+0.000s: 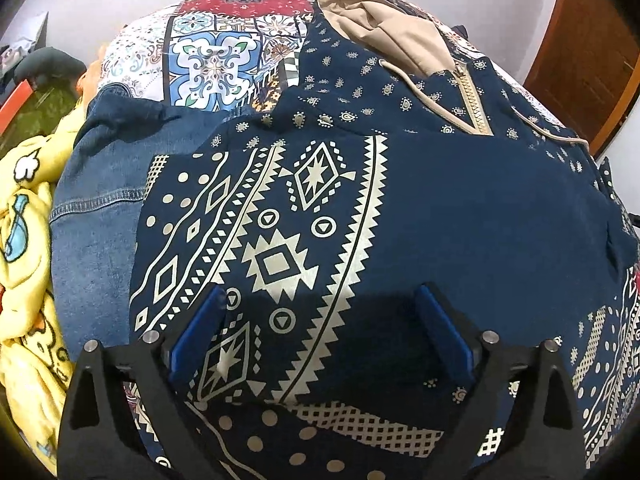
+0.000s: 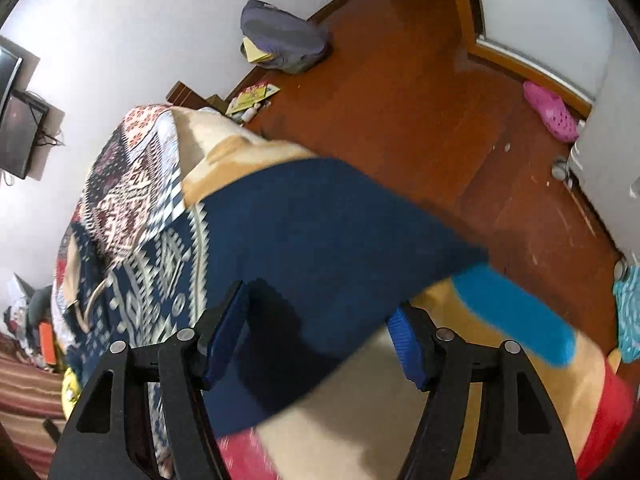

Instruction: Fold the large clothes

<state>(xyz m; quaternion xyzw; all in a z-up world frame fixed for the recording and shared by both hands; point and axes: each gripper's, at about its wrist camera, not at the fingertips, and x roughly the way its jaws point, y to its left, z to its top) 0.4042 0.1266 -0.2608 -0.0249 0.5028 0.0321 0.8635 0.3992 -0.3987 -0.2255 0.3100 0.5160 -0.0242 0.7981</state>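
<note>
A navy hoodie (image 1: 460, 208) with cream geometric print, a beige hood lining (image 1: 384, 28) and a cream zipper (image 1: 472, 100) lies spread on the patchwork bedspread (image 1: 208, 60). My left gripper (image 1: 322, 320) hovers close over its printed front. Its jaws stand wide open, and the cloth lies flat beneath them. In the blurred right wrist view, a plain navy part of the hoodie (image 2: 320, 232) lies near the bed's edge. My right gripper (image 2: 318, 336) is half open just above it. Its left pad (image 2: 226, 336) casts a shadow on the cloth, and the pads do not pinch it.
A denim garment (image 1: 96, 208) and a yellow cartoon blanket (image 1: 28, 280) lie left of the hoodie. A beige blanket with a blue patch (image 2: 520, 316) hangs at the bed's edge. On the wooden floor (image 2: 400, 100) beyond are a grey bag (image 2: 284, 36) and a pink clog (image 2: 552, 112).
</note>
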